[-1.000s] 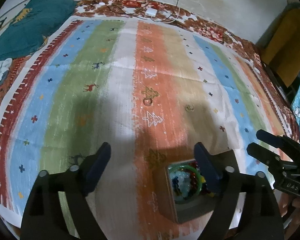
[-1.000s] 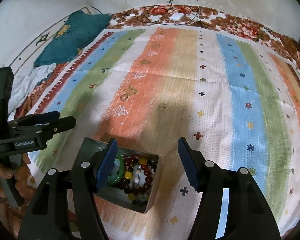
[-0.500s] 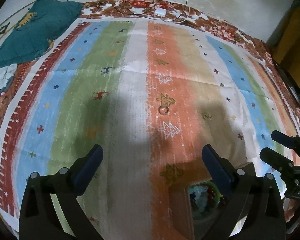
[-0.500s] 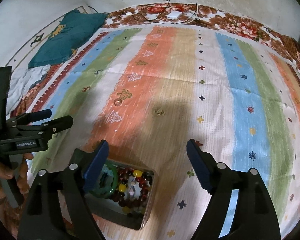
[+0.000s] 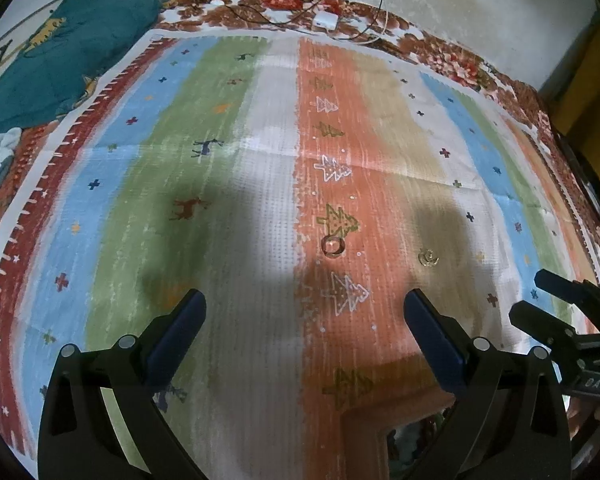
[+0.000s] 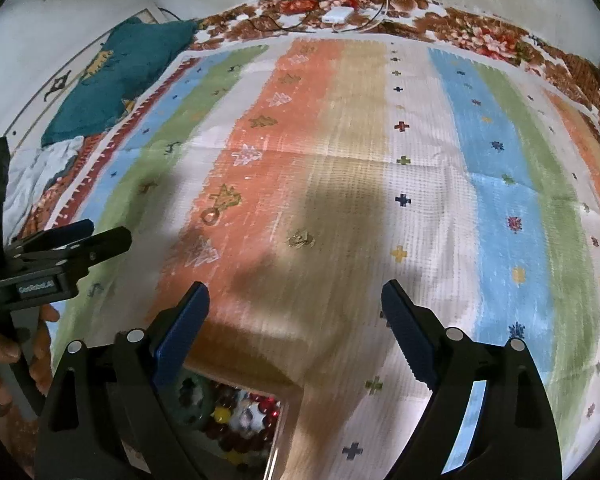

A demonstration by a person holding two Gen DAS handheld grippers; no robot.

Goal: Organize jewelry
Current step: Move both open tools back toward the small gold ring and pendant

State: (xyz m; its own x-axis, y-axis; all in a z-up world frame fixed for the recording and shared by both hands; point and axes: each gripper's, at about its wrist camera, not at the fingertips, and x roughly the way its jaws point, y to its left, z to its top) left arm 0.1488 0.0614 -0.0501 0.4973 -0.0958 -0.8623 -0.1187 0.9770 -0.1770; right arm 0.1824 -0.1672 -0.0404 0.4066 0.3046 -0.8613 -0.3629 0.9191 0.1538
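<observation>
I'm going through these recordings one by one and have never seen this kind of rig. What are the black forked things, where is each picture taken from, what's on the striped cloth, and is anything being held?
There is no robot here. A person holds a hand-operated claw in each hand, and a wide-angle camera on each looks forward along its two fingers.

The left wrist picture shows the left claw at the bottom, with the right claw at its right edge. The right wrist picture shows the right claw, with the left one and a hand at its left edge.

On the striped cloth lie two small pieces: a ring and a small gold piece. Nearest the cameras sits an open box with beaded bracelets.

Both claws are open and empty; the right claw's jaws have just been opening.
</observation>
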